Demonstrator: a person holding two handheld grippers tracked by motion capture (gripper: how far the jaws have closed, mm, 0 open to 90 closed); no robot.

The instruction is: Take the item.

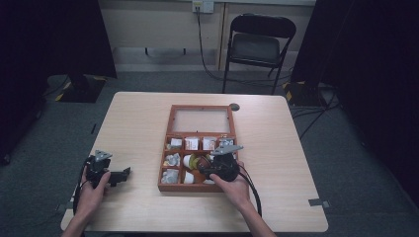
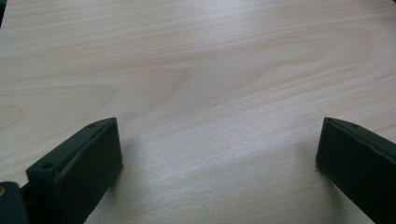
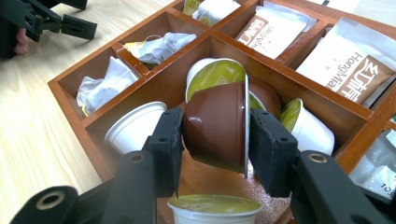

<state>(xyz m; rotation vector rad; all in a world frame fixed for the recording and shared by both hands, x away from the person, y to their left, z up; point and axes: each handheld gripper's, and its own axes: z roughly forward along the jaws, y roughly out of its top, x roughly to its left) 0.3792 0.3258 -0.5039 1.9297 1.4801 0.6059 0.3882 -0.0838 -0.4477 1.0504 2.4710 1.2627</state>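
From the high view the right gripper [image 1: 213, 160] hangs over the compartmented wooden box [image 1: 196, 187] while the left gripper [image 1: 123, 174], jaws apart, rests well aside; the right gripper view shows the brown plastic capsule [image 3: 217, 126] clamped on its side between the jaws, above the middle compartment.

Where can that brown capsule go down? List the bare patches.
Bare tabletop lies left of the wooden box, up to the left tongs. More lies right of the box to the table edge, and behind the lid. The compartments are crowded with capsules and sachets around the brown capsule.
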